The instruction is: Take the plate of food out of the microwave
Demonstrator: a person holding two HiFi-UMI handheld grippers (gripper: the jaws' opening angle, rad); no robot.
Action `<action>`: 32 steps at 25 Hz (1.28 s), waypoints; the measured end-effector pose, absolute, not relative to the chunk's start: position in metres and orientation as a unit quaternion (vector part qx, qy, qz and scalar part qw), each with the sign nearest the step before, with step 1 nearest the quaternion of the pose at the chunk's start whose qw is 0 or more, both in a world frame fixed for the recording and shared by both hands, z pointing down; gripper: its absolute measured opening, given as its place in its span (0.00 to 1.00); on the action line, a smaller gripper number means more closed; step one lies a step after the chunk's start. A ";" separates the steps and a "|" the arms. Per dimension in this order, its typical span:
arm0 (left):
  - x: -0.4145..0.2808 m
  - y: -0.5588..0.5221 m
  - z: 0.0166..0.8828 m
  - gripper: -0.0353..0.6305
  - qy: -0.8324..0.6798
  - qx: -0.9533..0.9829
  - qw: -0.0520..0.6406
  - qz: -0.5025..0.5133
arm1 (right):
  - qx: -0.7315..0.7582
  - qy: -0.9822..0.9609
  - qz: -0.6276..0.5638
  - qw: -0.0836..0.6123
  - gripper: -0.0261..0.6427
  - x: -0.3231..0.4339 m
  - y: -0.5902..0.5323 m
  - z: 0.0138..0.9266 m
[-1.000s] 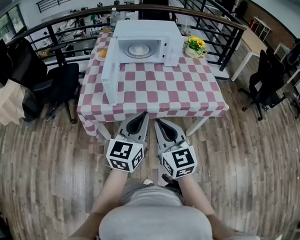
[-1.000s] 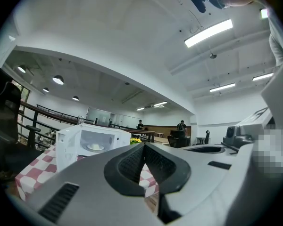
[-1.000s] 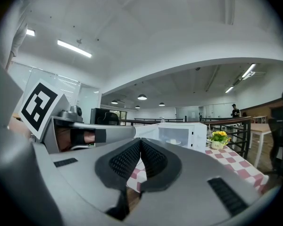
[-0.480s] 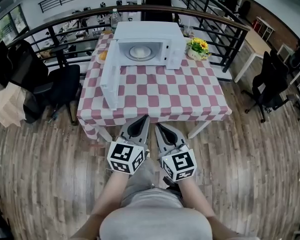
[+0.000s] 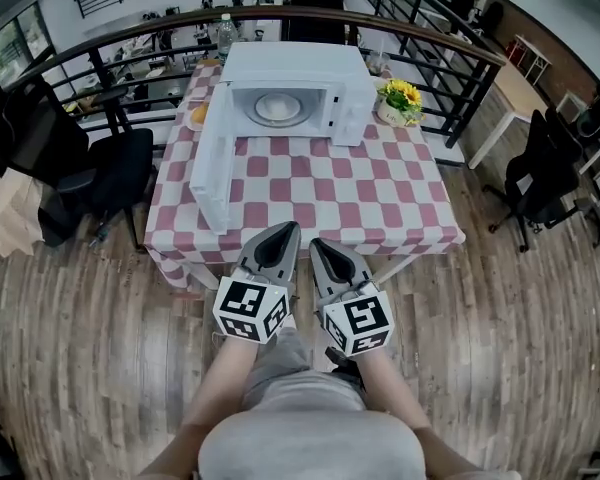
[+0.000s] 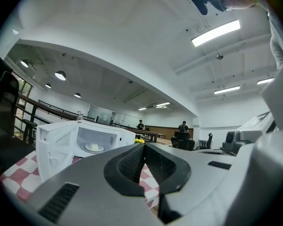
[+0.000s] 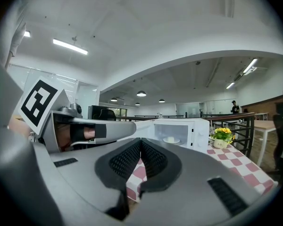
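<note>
A white microwave (image 5: 295, 80) stands at the far side of a red-and-white checked table (image 5: 310, 183), its door (image 5: 212, 171) swung open to the left. Inside sits a white plate of food (image 5: 278, 107), also visible as the plate (image 6: 94, 148) in the left gripper view and the plate (image 7: 171, 140) in the right gripper view. My left gripper (image 5: 284, 232) and right gripper (image 5: 316, 246) hover side by side at the table's near edge, well short of the microwave. Both are shut with nothing between the jaws.
A pot of yellow flowers (image 5: 399, 99) stands right of the microwave. An orange item (image 5: 199, 114) lies left of it, a bottle (image 5: 227, 34) behind. A black chair (image 5: 105, 173) is left of the table, black railing (image 5: 440, 78) behind, more chairs (image 5: 540, 178) at right.
The table and microwave have drawn a little closer and lower in the head view. Both grippers stay shut, now reaching just over the table's near edge.
</note>
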State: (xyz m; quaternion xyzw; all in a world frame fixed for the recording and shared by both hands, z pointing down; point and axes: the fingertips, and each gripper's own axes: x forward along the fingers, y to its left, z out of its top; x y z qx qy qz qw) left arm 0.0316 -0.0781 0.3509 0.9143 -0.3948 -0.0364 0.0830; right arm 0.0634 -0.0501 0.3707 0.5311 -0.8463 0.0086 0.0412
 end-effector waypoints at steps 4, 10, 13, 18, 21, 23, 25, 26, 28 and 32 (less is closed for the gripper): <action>0.035 -0.107 0.350 0.06 -0.402 0.911 0.084 -0.039 | 0.524 -0.850 0.007 0.043 0.08 0.067 -0.079 0.369; 0.037 -0.154 0.352 0.06 -0.415 0.905 0.086 -0.042 | 0.515 -0.856 0.005 0.044 0.08 0.070 -0.125 0.369; 0.042 -0.174 0.353 0.06 -0.415 0.905 0.087 -0.037 | 0.515 -0.856 0.010 0.044 0.08 0.075 -0.145 0.371; 0.048 -0.207 0.354 0.06 -0.416 0.905 0.086 -0.032 | 0.514 -0.856 0.013 0.042 0.08 0.082 -0.180 0.371; 0.049 -0.227 0.359 0.06 -0.420 0.902 0.094 -0.033 | 0.512 -0.858 0.015 0.044 0.08 0.084 -0.201 0.372; 0.048 -0.242 0.363 0.06 -0.424 0.899 0.101 -0.035 | 0.507 -0.860 0.014 0.047 0.08 0.083 -0.215 0.373; 0.049 -0.257 0.364 0.06 -0.426 0.898 0.105 -0.037 | 0.505 -0.862 0.014 0.049 0.08 0.084 -0.228 0.375; 0.051 -0.264 0.365 0.06 -0.425 0.898 0.106 -0.037 | 0.505 -0.861 0.014 0.051 0.08 0.086 -0.234 0.376; 0.055 -0.277 0.366 0.06 -0.423 0.899 0.106 -0.037 | 0.509 -0.859 0.017 0.052 0.08 0.090 -0.247 0.379; 0.059 -0.300 0.369 0.06 -0.423 0.899 0.110 -0.038 | 0.512 -0.857 0.022 0.054 0.08 0.096 -0.269 0.385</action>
